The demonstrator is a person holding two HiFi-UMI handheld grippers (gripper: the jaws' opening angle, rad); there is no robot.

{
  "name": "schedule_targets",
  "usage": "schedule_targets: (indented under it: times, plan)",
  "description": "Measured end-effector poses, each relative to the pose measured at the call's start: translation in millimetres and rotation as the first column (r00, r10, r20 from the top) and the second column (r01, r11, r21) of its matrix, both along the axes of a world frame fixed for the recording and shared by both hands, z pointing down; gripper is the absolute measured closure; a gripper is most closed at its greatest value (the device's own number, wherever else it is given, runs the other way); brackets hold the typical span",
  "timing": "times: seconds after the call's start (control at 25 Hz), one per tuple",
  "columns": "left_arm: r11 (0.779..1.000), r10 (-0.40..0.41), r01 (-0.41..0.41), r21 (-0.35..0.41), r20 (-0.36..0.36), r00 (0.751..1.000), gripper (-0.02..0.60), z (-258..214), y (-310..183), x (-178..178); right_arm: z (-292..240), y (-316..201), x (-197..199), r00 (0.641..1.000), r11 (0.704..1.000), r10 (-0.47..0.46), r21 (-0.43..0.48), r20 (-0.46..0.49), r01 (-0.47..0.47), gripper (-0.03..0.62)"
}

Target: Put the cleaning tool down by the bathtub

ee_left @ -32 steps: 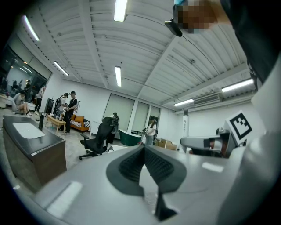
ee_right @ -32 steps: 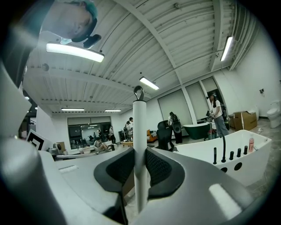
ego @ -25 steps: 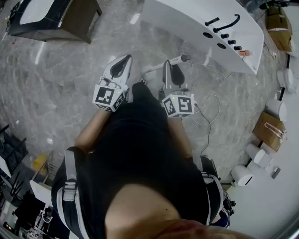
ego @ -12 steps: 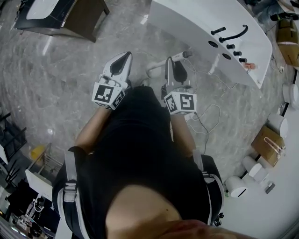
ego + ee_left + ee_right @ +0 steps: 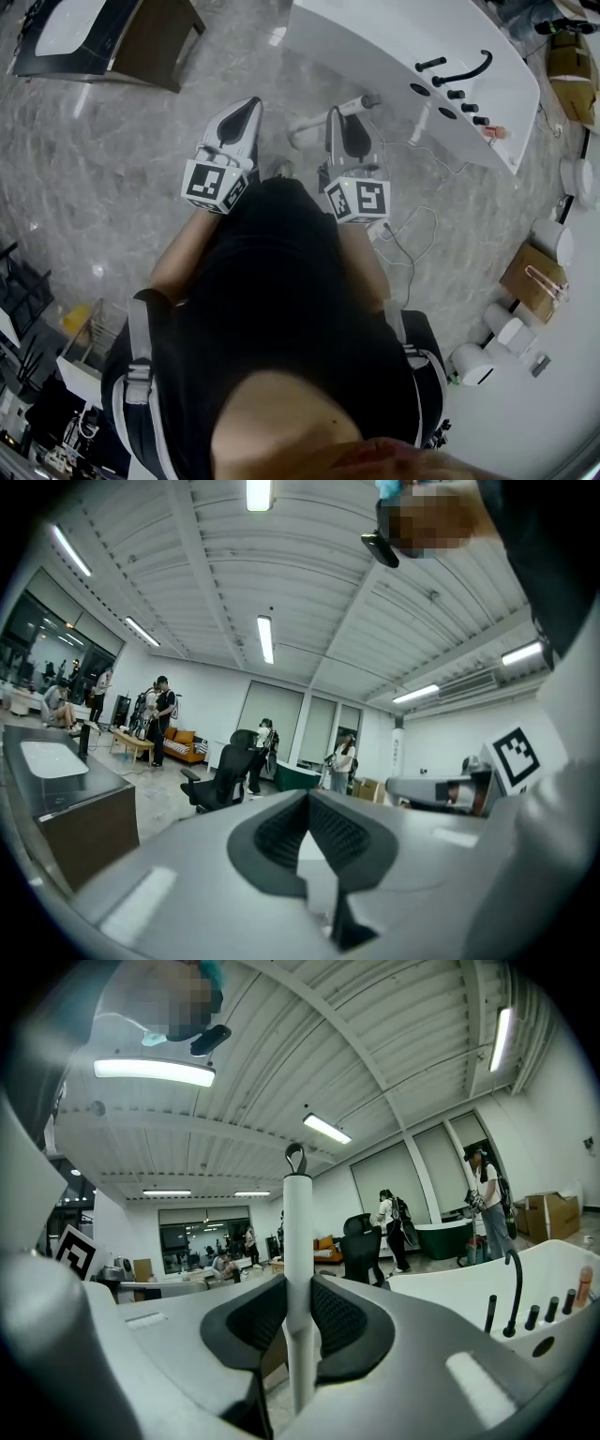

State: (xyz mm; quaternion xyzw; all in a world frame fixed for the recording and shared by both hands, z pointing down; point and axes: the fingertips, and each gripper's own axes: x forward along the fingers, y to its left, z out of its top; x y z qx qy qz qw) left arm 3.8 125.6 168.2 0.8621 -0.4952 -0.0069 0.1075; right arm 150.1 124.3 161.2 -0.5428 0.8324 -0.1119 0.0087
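The cleaning tool (image 5: 359, 104) is a white stick with a loop at its end, reaching toward the white bathtub (image 5: 375, 42). My right gripper (image 5: 336, 116) is shut on its handle. In the right gripper view the stick (image 5: 297, 1232) stands upright between the dark pads (image 5: 267, 1314), and the bathtub (image 5: 553, 1274) lies at the right with a black faucet (image 5: 514, 1288). My left gripper (image 5: 251, 105) hangs beside it over the grey marble floor, shut on nothing. In the left gripper view its pads (image 5: 281, 832) meet at the tip.
A dark cabinet with a white basin (image 5: 112, 33) stands at the far left. Thin cables (image 5: 412, 225) trail over the floor by my right side. Cardboard boxes (image 5: 536, 272) and white canisters (image 5: 469, 361) line the right wall. Several people and an office chair (image 5: 220, 780) stand far off.
Both grippers have drifted slightly forward, toward the bathtub. The right gripper keeps the same hold on the tool, and the left gripper stays shut.
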Motion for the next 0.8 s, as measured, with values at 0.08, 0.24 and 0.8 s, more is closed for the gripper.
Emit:
schedule_targets:
  times: [0.08,0.24,0.8]
  plan:
    - [1.000,0.009,-0.009,0.003,0.003,1.000,0.574,1,-13,-4,3,-12,-4,1.000,1.000,0.009,-0.006,-0.006,-0.009,0.513]
    - [1.000,0.026,-0.026,-0.009,0.001,1.000,0.574,7,-42,-14,8,-39,-14,1.000,1.000,0.018,-0.014,-0.008,-0.018,0.513]
    - [0.998,0.052,-0.051,-0.042,0.019,0.998,0.574,44,-141,-39,61,-142,-40,0.998,0.996,0.051,-0.066,-0.025,-0.053,0.513]
